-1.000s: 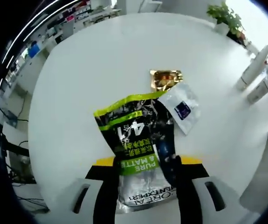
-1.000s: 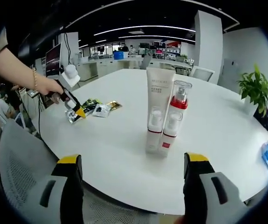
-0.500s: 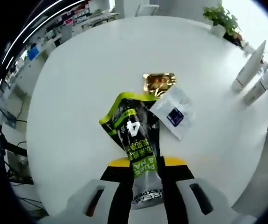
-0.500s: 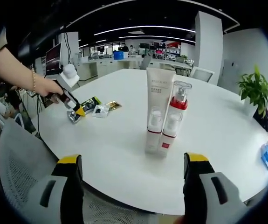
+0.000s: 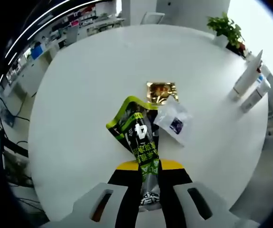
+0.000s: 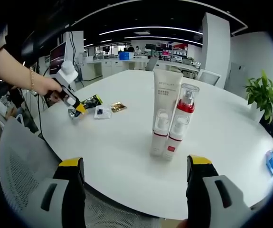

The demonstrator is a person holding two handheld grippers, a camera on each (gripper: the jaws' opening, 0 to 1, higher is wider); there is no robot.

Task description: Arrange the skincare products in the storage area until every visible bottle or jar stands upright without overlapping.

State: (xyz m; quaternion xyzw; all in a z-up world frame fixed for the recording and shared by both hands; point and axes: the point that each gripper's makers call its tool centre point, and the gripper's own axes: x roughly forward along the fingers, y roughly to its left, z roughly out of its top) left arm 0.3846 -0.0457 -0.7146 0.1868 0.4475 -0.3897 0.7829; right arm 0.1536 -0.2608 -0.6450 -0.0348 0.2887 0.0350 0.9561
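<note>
Green-and-black foil, a skincare pouch (image 5: 141, 142), is pinched by its lower end between the closed jaws of the left gripper (image 5: 144, 183), which over the last second has drawn it up from a wide, flat sprawl into a narrower, folded strip, its top corner curling above the white table (image 5: 79, 95). Just beside it lie a clear sachet (image 5: 173, 122) and a gold sachet (image 5: 161, 90), both flat. Well apart, toward the far edge, a white tube (image 6: 162, 111) and a red-collared pump bottle (image 6: 179, 121) stand upright, touching or nearly so. The right gripper (image 6: 136, 190) hangs wide open and empty at the table's near edge, facing that pair, while the person's hand (image 6: 46, 85) works the left gripper (image 6: 72, 102) across the table. The lift suggests the pouch is being carried toward the standing pair; the two sachets look still to be dealt with.
</note>
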